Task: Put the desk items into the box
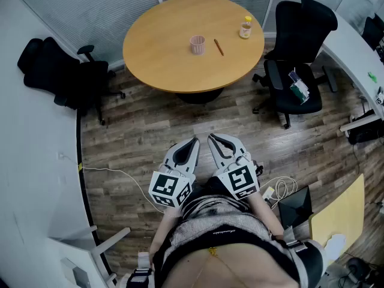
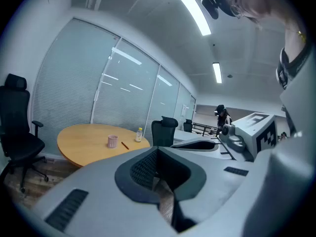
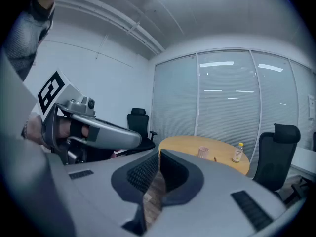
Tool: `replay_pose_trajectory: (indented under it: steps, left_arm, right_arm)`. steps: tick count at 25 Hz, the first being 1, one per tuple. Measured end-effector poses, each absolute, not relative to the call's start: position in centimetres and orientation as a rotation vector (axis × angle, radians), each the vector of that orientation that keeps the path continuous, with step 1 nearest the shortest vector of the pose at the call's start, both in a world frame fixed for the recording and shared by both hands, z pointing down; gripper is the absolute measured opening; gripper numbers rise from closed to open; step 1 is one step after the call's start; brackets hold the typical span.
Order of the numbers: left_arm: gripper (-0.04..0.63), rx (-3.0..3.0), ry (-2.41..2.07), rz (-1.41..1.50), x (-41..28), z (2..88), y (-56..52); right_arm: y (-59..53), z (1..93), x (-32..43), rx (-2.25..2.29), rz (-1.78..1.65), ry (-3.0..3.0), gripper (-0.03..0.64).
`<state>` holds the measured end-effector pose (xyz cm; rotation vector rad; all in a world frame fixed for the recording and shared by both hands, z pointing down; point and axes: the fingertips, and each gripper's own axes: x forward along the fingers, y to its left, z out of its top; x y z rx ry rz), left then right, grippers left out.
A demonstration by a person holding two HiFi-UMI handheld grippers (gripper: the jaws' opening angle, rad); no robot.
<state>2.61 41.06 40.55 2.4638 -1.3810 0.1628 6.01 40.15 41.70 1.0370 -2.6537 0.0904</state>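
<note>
Held at the waist, the left gripper [image 1: 192, 141] and right gripper [image 1: 213, 138] are closed and empty (nothing is within reach, I'd judge): cup [image 1: 197, 44], pencil [image 1: 219, 47] and bottle [image 1: 245, 27] sit on the far table [image 1: 156, 53].

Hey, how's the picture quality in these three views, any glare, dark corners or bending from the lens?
Head view: evenly lit and sharp, but the walls bow around the round table. Left gripper view: strong fisheye, black corners, and the ceiling light strip is blown out white. Right gripper view: the same dark corners, and light strips reflect on the glass partition; the small bottle stays readable.
</note>
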Motion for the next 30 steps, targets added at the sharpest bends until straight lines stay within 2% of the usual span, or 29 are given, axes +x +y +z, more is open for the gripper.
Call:
replay_pose_trajectory:
  steps: [18, 30]
  left_arm:
    - [0.018, 2.395, -1.383, 0.093, 3.0, 41.5, 41.0]
    - [0.018, 2.451, -1.284, 0.078, 2.6, 41.6, 34.3]
  right_arm:
    - [40.3, 42.5, 5.7, 0.91, 0.115, -2.723, 0.032]
    - [34.1, 43.1, 5.6, 1.02, 0.171, -2.681, 0.032]
